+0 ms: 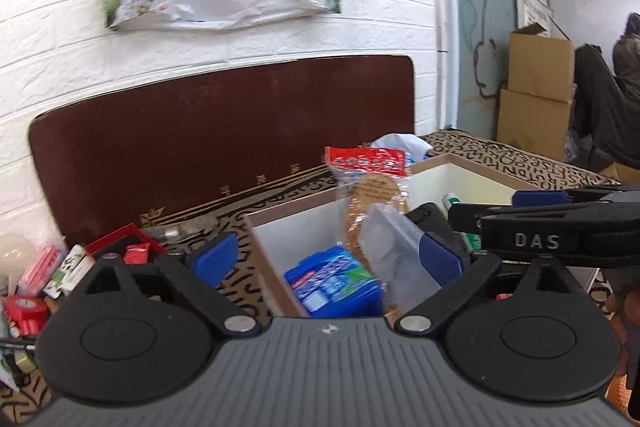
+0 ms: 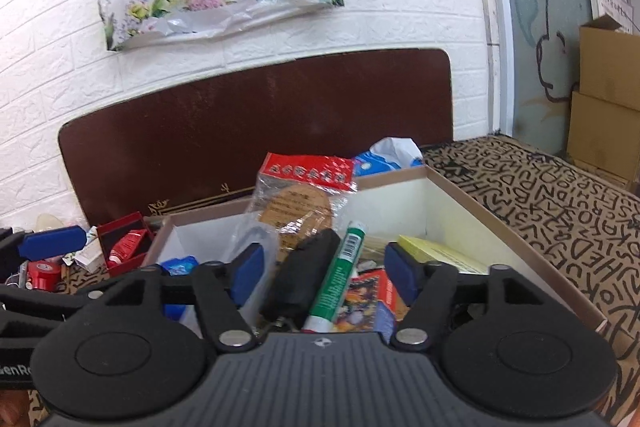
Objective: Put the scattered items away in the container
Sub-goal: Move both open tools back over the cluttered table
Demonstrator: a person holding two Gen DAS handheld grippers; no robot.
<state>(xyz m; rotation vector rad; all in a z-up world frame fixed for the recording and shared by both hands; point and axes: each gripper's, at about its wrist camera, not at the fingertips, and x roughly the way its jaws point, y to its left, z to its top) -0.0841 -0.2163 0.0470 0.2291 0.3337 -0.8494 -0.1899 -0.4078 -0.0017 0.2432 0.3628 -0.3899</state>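
A shallow cardboard box (image 1: 268,251) (image 2: 516,227) with white walls sits on the patterned cloth. It holds a blue packet (image 1: 334,283), a clear bag with a red header (image 1: 368,183) (image 2: 304,195), a clear plastic case (image 1: 394,247), a green tube (image 2: 340,275), a black object (image 2: 300,271), a yellow pad (image 2: 440,251) and a colourful packet (image 2: 366,301). My left gripper (image 1: 326,259) is open and empty over the box's left part. My right gripper (image 2: 324,267) is open and empty over the tube and black object. Its finger (image 1: 540,199) shows in the left wrist view.
Scattered items lie left of the box: a red open box (image 1: 120,247) (image 2: 124,243), a red tape roll (image 1: 26,311) (image 2: 42,273), small cartons (image 1: 70,269), a pink packet (image 1: 40,267). A brown board (image 1: 224,131) leans on the white brick wall. Cardboard boxes (image 1: 536,99) stand at right.
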